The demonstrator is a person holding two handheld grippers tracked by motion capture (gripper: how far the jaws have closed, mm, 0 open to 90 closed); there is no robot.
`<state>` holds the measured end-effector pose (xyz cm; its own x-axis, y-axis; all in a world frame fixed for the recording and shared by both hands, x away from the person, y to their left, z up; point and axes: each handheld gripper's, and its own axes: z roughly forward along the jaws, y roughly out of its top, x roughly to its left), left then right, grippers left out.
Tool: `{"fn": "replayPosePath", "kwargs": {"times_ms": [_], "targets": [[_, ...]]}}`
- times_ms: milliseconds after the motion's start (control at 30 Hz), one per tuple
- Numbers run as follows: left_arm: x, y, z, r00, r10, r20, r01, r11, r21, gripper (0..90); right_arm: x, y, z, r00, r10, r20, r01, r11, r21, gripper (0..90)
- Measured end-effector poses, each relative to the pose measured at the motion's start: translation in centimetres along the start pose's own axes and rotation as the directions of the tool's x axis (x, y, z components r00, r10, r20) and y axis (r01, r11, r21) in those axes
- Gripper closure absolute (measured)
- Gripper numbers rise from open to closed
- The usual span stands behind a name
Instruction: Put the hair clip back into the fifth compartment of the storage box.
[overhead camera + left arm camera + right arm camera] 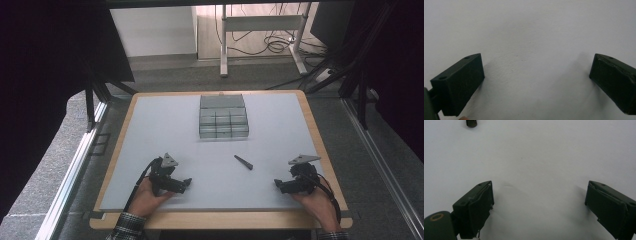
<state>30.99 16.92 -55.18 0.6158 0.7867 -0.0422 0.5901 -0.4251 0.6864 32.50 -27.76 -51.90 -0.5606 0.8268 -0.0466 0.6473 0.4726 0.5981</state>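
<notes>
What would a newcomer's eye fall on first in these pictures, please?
Probably the grey compartmented box at the far middle of the pale table. Next, the small dark tapered piece lying alone nearer the person, flanked by the open left gripper and right gripper at the near edge.

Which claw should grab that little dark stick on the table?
Probably the right claw. The dark stick lies right of the table's middle, nearer to it than to the left claw. Its end also shows ahead in the right gripper view. Both claws are open and empty.
</notes>
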Motion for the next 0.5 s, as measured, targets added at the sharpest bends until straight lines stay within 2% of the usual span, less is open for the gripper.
{"fn": "replayPosePath", "kwargs": {"times_ms": [200,300,333,500], "targets": [[0.0,0.0,0.0,1.0000,0.001,0.000,-0.001,1.0000,0.001,0.0,0.1,0.5,-0.1,0.9999,0.009,0.007,-0.010,0.999,0.040,8.3],[0.0,0.0,0.0,1.0000,0.001,0.000,-0.001,1.0000,0.001,0.0,0.2,0.7,-0.1,0.9998,0.018,0.006,-0.019,0.998,0.056,10.5],[0.0,0.0,0.0,1.0000,0.001,0.000,-0.001,1.0000,0.001,0.0,0.1,0.9,-0.3,0.9996,0.028,-0.009,-0.027,0.997,0.066,13.4],[0.0,0.0,0.0,1.0000,0.000,0.000,0.000,1.0000,0.000,0.0,0.2,1.2,-0.6,0.9993,0.030,-0.020,-0.029,0.997,0.067,16.2]]}}
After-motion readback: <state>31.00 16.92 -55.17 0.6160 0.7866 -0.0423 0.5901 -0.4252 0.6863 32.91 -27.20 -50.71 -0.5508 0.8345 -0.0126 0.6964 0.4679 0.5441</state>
